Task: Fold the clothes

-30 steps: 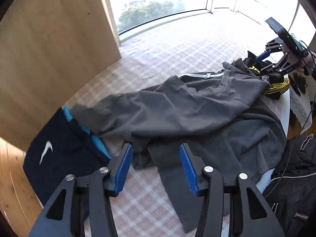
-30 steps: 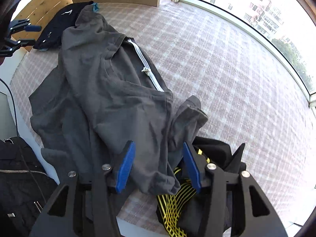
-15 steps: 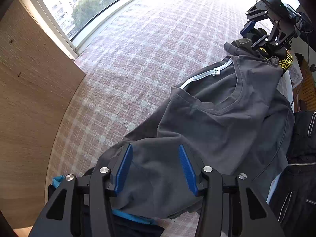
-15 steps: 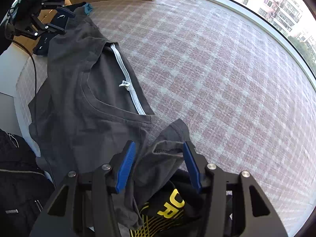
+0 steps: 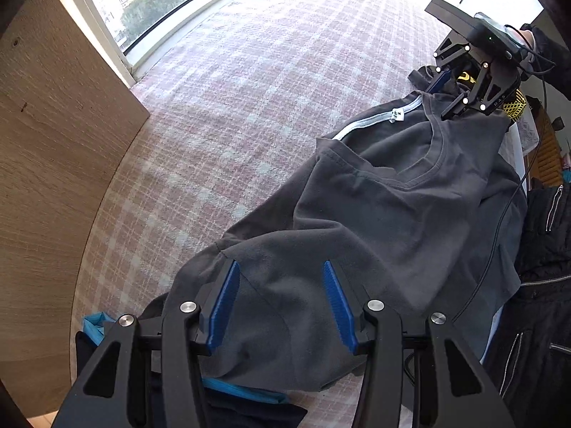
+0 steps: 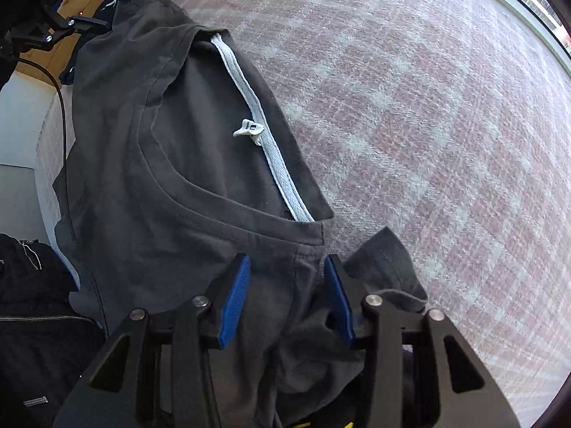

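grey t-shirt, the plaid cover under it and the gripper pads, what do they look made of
Grey t-shirt: soft matte knit, probably cotton jersey; it drapes in loose folds, with a stitched ribbed collar and white woven neck tape.
Plaid cover: coarse woven fabric, matte; the weave texture shows up close.
Pads: blue, finely ridged, likely rubber or plastic; fingers look like black rigid plastic or metal.

Dark grey T-shirt (image 5: 410, 214), crew neck, pale herringbone tape inside back collar w/ small white size tag (image 6: 248, 129). Lies spread, front up, rumpled, across pink-plaid bed cover. One short sleeve (image 6: 387, 271) bunched at shoulder end; lower body hangs over bed edge. Fabric creased along chest, not yet folded.
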Tool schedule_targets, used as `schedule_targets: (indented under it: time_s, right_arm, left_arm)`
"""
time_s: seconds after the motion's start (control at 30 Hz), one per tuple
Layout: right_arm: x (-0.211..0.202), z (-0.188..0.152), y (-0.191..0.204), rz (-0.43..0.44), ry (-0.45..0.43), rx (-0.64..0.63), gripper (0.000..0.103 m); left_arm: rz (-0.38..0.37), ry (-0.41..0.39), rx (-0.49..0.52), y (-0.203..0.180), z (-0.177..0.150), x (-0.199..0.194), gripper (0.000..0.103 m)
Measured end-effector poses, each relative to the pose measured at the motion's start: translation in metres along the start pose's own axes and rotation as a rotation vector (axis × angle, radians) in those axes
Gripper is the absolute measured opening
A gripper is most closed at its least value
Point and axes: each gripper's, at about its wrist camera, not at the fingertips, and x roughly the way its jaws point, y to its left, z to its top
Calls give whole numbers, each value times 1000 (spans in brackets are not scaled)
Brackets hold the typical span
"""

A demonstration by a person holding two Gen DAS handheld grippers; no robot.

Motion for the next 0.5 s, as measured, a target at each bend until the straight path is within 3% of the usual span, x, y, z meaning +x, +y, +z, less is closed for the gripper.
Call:
schedule_targets:
  time_s: [0.07, 0.17, 0.27, 0.3, 0.33, 0.37, 0.5]
  right_arm:
    - [-7, -3, 5, 4, -27, -4, 8]
    - [-28, -14, 12, -7, -72, -11, 6]
    - [-50, -25, 15, -10, -124, 17, 5]
    - [-58, -30, 16, -11, -140, 30, 5]
    - [-66, -35, 16, -12, -154, 43, 5]
    - [-75, -42, 14, -11, -168, 63, 5]
    - [-97, -68, 5, 21, -195, 153, 5]
  left_arm:
    - [4, 15, 44, -2, 6, 5, 48]
    - [11, 73, 117, -5, 13, 24, 54]
    - [10, 170, 90, 6, 13, 57, 50]
    - [-9, 194, 57, 11, 11, 66, 33]
    - [-23, 206, 32, 14, 7, 72, 8]
    - [-34, 209, 12, 15, 3, 76, 0]
    - [-80, 139, -17, 2, -18, 58, 0]
